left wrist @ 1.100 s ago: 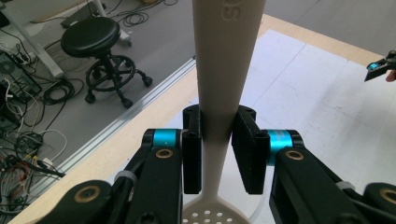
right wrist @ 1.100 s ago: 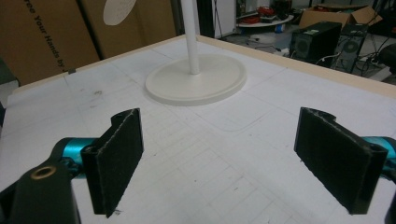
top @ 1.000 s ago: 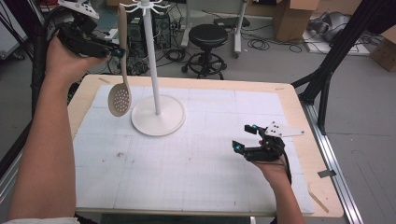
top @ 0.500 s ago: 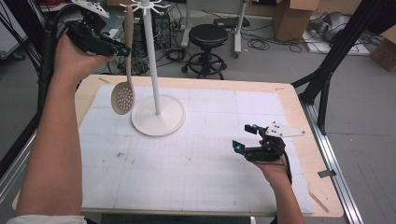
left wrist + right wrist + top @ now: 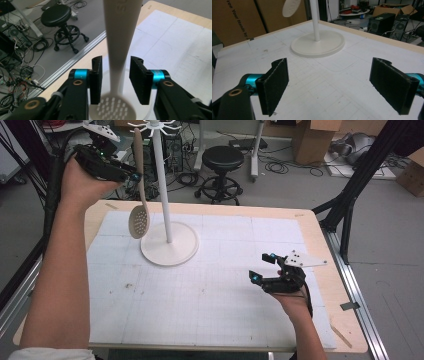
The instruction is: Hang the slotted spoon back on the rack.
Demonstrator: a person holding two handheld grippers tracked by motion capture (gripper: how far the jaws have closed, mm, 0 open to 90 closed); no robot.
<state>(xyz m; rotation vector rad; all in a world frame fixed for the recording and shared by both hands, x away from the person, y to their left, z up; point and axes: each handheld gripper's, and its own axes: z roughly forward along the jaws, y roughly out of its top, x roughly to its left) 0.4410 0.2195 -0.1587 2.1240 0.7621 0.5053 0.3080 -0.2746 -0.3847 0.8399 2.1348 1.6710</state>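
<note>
Left gripper had just let its jaws off the spoon hanging on the rack by the bench's far-left corner; right gripper sat wide apart.

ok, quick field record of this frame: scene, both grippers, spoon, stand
scene: white gridded mat on a wooden table
stand: white hook stand, upright on its round base at the mat's far left
spoon: slotted spoon hanging from a top hook, bowl down
left gripper: jaws just opened, pads either side of the spoon handle with visible gaps
right gripper: open, nothing between the jaws, low over the mat's right side
</note>
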